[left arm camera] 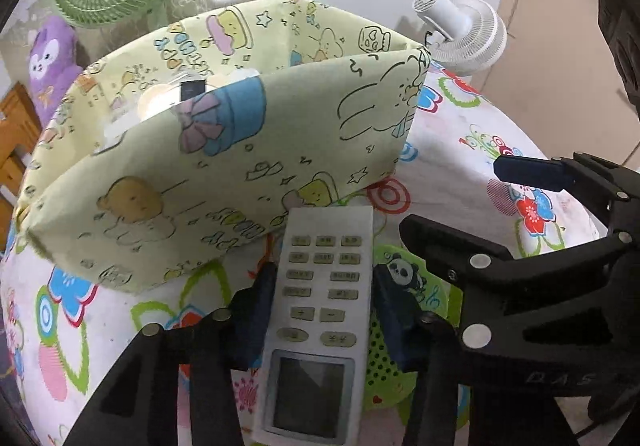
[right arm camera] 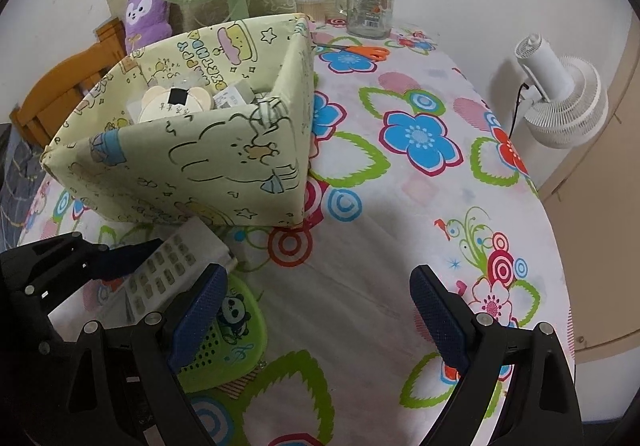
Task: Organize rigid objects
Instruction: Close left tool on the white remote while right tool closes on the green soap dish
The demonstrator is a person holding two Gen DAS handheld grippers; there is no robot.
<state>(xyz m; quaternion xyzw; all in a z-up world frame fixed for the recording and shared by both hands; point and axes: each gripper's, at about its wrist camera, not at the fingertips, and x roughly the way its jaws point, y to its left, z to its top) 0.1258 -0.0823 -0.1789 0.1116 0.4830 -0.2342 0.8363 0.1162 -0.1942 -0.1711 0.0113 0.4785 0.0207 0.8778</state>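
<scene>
I can read very little here. The right gripper (left arm camera: pixel 532 206) body carries embossed letters, "D A S", on its lower black arm in the left wrist view. The storage box (right arm camera: pixel 192 162) shows printed cartoon lettering on its inner back wall; I cannot resolve it into words. The remote control (left arm camera: pixel 320 286) has button captions and a blank display; the captions are too small to read. The glass jar (right arm camera: pixel 370 0) label is illegible.

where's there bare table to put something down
Free: the wide stretch of cloth right of the box, running back toward the scissors and jar. Crowded: in front of the box, where the remote, green strainer and both tongs sit.
</scene>
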